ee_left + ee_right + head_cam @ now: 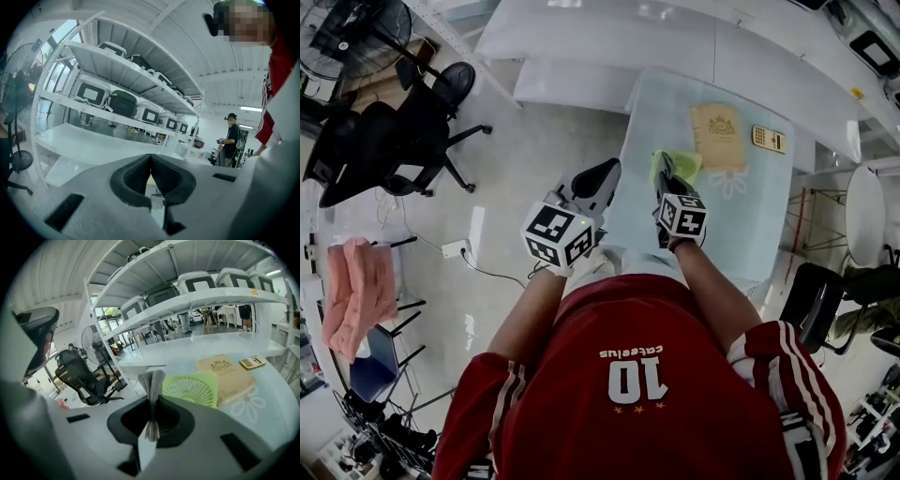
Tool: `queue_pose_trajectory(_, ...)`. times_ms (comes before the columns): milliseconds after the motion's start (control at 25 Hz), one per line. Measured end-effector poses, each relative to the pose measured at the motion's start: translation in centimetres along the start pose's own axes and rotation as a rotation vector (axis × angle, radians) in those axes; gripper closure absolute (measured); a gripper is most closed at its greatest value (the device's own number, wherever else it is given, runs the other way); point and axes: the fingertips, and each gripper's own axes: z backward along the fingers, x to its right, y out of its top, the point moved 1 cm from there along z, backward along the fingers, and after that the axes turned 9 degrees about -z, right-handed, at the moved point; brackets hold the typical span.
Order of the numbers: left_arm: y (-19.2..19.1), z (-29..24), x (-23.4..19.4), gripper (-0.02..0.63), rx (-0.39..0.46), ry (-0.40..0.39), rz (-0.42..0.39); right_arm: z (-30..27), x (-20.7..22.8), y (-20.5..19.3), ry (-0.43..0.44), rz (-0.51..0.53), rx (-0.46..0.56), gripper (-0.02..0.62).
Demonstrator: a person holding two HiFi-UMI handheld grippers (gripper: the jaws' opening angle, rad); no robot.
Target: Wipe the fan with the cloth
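Note:
A small green fan (682,166) lies flat on the glass table (741,225), with its round grille (191,390) facing up. My right gripper (666,178) hovers at the fan's near left edge. In the right gripper view its jaws (152,399) are shut on a folded grey cloth (152,379) that sticks up between them, just short of the fan. My left gripper (602,178) hangs off the table's left edge. It is shut with nothing held (150,158) and points towards the white shelving.
A tan box (719,136) and a calculator (768,139) lie beyond the fan. A black office chair (403,131) and a standing floor fan (356,33) are far left, and a pink cloth (356,291) is draped over a chair. White shelves (117,79) hold cases.

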Motion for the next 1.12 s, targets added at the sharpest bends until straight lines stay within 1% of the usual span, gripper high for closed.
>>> queue_pose_trajectory(440,0.6,-3.4,3.1,0.606,-0.008,-0.104,-0.024,2.9,3.1,0.8,-0.055,-0.049,0.063,0.578)
queue_pose_trajectory(600,1.0,-4.5,3.8,0.606,-0.002,-0.120,-0.016,4.0,4.9,1.0,-0.077,-0.069,0.080,0.578)
queue_pose_trajectory(800,1.4,-6.0,4.9,0.606,-0.003,-0.144,-0.026,5.0,7.0,1.1,-0.107,-0.087,0.091,0.578)
queue_pose_trajectory(1120,1.5,-8.2,6.4,0.606,-0.006,-0.160,-0.033,5.6,10.4,0.9,-0.138,-0.099,0.081,0.578)
